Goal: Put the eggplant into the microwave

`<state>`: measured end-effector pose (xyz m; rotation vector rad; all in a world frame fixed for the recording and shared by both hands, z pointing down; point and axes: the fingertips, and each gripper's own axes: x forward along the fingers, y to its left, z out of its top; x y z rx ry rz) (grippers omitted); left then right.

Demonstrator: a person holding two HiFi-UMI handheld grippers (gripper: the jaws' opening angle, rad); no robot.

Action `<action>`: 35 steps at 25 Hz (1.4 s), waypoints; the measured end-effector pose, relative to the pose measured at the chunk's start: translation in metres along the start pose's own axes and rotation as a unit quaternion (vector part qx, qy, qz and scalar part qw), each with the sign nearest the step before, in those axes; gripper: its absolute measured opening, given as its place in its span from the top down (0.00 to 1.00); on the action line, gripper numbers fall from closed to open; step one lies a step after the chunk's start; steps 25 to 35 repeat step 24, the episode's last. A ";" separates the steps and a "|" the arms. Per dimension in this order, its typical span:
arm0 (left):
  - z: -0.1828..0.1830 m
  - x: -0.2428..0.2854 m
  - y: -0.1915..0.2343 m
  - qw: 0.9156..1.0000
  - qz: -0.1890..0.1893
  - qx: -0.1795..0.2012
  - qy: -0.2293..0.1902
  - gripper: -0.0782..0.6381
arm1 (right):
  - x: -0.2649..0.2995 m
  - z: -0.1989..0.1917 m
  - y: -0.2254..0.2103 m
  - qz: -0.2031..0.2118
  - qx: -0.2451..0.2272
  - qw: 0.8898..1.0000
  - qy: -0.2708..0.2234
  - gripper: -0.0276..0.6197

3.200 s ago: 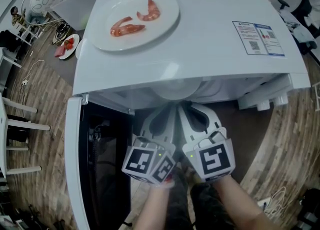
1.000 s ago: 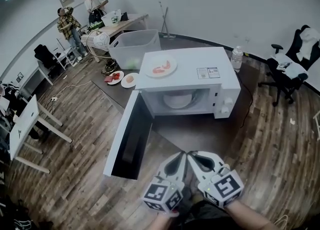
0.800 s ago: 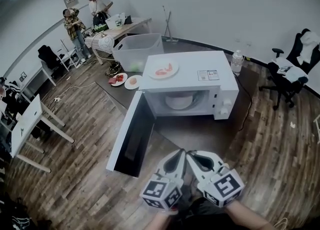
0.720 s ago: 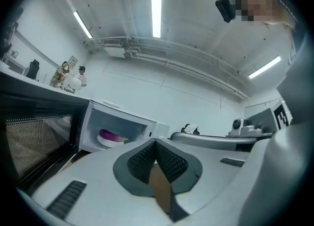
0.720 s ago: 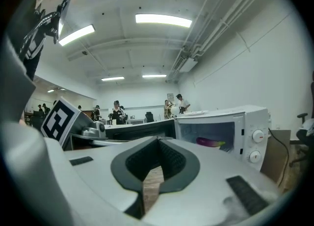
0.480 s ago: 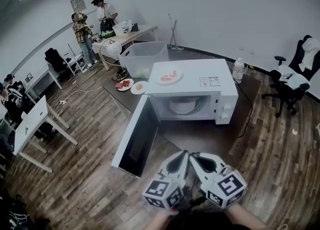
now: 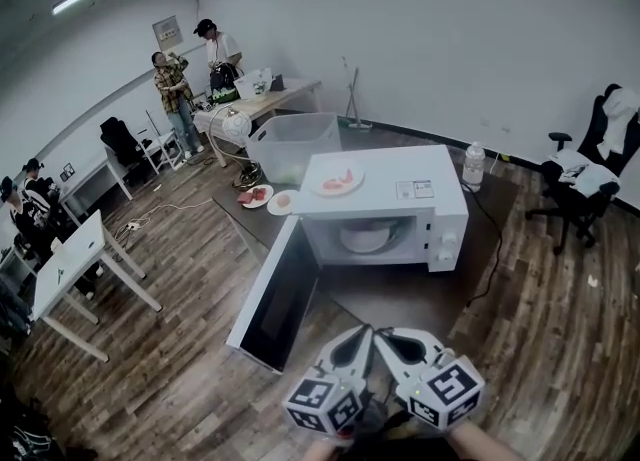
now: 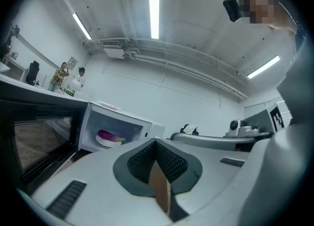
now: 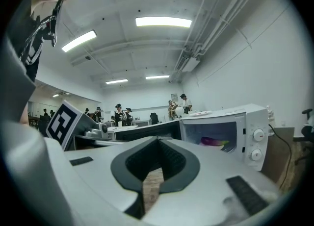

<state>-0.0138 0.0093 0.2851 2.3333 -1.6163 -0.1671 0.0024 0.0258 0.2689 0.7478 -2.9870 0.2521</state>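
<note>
Right now your eggplant (image 8: pixel 111 136) lies on the plate (image 8: pixel 104 142) inside the microwave (image 7: pixel 390 177), purple against the white cavity. Both gripper views show it there, and the right gripper view catches it just left of the dials (image 9: pixel 254 135). The door (image 7: pixel 272 299) stands swung wide to the left.

You hold both grippers low at the near edge of the head view, side by side, well apart from the microwave and pointing toward it. Your left gripper (image 7: pixel 361 336) has its jaws together with nothing between them; only a sliver of brown shows below the tips. Your right gripper (image 7: pixel 386 337) is the same, jaws pressed together and empty.

On the microwave's roof sits a top plate (image 7: pixel 355 171) with shrimp (image 7: pixel 338 181). The microwave stands on a dark desk (image 7: pixel 400 289). A bottle (image 7: pixel 474 164) stands on the desk at the far right, and two dishes (image 7: pixel 258 196) lie at its far left, near a clear bin (image 7: pixel 290 144). People (image 7: pixel 190 79) stand by a far table at the left, and a chair (image 7: pixel 590 164) sits at the right.
</note>
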 end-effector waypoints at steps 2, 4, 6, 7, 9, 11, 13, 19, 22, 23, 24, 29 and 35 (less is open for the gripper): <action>-0.001 -0.001 -0.001 1.000 0.002 0.000 0.001 0.89 | -0.001 -0.002 0.001 0.002 -0.006 1.000 0.003 0.96; 0.001 -0.002 0.000 1.000 0.004 0.002 -0.002 0.89 | -0.001 0.000 0.002 0.006 -0.012 1.000 0.002 0.96; 0.003 -0.003 0.001 1.000 0.006 0.005 -0.003 0.89 | 0.000 0.002 0.003 0.010 -0.014 1.000 -0.002 0.96; 0.004 -0.003 0.001 1.000 0.006 0.007 -0.003 0.89 | 0.000 0.002 0.004 0.011 -0.014 1.000 -0.004 0.96; 0.003 -0.004 0.000 1.000 0.005 0.009 0.000 0.89 | -0.001 0.001 0.006 0.015 -0.010 1.000 -0.004 0.96; 0.000 -0.004 -0.002 1.000 0.005 0.009 0.005 0.89 | -0.004 -0.002 0.005 0.016 -0.005 1.000 -0.003 0.96; -0.004 -0.002 -0.005 1.000 0.002 0.009 0.011 0.89 | -0.007 -0.004 0.003 0.014 -0.001 1.000 -0.001 0.96; -0.012 0.007 -0.014 0.999 -0.011 0.012 0.029 0.89 | -0.016 -0.010 -0.008 0.004 0.015 1.000 -0.003 0.96; -0.016 0.010 -0.019 0.999 -0.016 0.011 0.036 0.89 | -0.021 -0.012 -0.011 -0.002 0.019 1.000 -0.001 0.96; -0.017 0.011 -0.021 0.999 -0.017 0.010 0.037 0.89 | -0.023 -0.013 -0.013 -0.004 0.020 1.000 -0.001 0.96; -0.019 0.012 -0.023 0.999 -0.018 0.009 0.039 0.89 | -0.025 -0.014 -0.014 -0.006 0.021 1.000 0.000 0.96; -0.019 0.012 -0.023 0.999 -0.018 0.009 0.039 0.89 | -0.025 -0.014 -0.014 -0.006 0.021 1.000 0.000 0.96; -0.019 0.012 -0.023 0.999 -0.018 0.009 0.039 0.89 | -0.025 -0.014 -0.014 -0.006 0.021 1.000 0.000 0.96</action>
